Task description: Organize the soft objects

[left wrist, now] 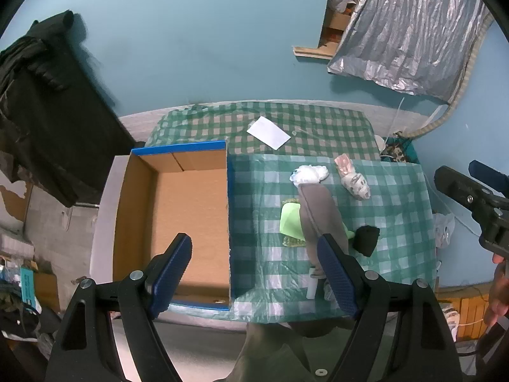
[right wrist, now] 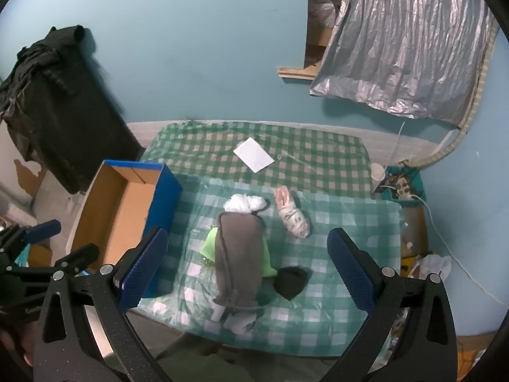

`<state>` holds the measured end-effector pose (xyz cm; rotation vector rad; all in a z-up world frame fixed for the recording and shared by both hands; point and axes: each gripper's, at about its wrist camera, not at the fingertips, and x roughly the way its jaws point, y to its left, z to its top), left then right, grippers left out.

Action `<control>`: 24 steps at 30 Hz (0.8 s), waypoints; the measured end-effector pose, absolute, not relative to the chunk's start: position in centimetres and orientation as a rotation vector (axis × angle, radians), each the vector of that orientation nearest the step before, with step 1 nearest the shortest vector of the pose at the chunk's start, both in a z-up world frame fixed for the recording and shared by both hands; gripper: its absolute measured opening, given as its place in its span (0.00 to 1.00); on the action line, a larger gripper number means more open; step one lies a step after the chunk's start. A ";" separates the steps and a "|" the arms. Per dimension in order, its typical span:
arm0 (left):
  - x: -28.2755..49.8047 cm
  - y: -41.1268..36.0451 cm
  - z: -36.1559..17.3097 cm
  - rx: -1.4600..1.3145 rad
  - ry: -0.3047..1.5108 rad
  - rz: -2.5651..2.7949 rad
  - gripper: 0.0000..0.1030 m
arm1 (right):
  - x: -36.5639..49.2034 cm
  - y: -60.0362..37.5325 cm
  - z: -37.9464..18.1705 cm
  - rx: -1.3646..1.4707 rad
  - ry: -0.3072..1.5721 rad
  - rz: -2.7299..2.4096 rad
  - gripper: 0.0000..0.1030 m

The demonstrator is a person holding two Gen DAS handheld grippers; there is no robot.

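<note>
Blue-padded and spread wide, your right gripper [right wrist: 248, 267] hangs above the soft pile with nothing between its jaws, and your left gripper [left wrist: 254, 273] is just as open and just as empty, poised over the near right corner of the cardboard box [left wrist: 191, 203]. Neither touches anything yet.

Directly under the right gripper lies the grey fabric pouch [right wrist: 238, 254], stretched from far to near and resting on the light green cloth [right wrist: 210, 243]. Take the pouch first, I'd judge, since it sits on top. Come down across its narrow width at the middle, not along its length, and let the pads sink into the fabric before you close (a shallow pinch on limp cloth tends to slip).

Just right of the pouch's near end sits the black soft item [right wrist: 291, 281]. Beyond its far end is the white bundle [right wrist: 246, 204], touching it, and the patterned roll [right wrist: 294, 218] lies a little to the right. All rest on the checked tablecloth [right wrist: 350, 238].

Lift straight up so the green cloth isn't dragged along, then carry left to the box, which stands open and bare at the table's left side.
</note>
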<state>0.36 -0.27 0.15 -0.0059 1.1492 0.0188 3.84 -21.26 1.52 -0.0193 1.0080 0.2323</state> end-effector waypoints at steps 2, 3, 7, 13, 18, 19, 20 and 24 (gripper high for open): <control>0.5 -0.5 -0.1 -0.001 1.152 0.018 0.80 | 4.0 -21.0 1.2 -0.022 1.012 0.232 0.98; 0.5 -0.5 -0.1 0.000 1.153 0.016 0.80 | 4.0 -21.0 1.1 -0.022 1.012 0.233 0.98; 0.6 -0.8 -0.2 0.001 1.156 0.017 0.80 | 4.1 -21.0 1.2 -0.022 1.012 0.235 0.98; 0.7 -1.2 -0.4 0.005 1.165 0.016 0.80 | 4.2 -21.0 1.2 -0.020 1.015 0.235 0.98; 0.7 -1.3 -0.5 0.007 1.169 0.016 0.80 | 4.4 -20.8 0.7 -0.019 1.018 0.240 0.98; 0.7 -1.3 -0.5 0.006 1.167 0.016 0.80 | 4.5 -20.8 0.6 -0.018 1.018 0.241 0.98; 0.7 -1.3 -0.5 0.006 1.168 0.016 0.80 | 4.5 -20.8 0.6 -0.018 1.017 0.242 0.98; 0.7 -1.3 -0.5 0.006 1.169 0.016 0.80 | 4.5 -20.8 0.5 -0.017 1.018 0.244 0.98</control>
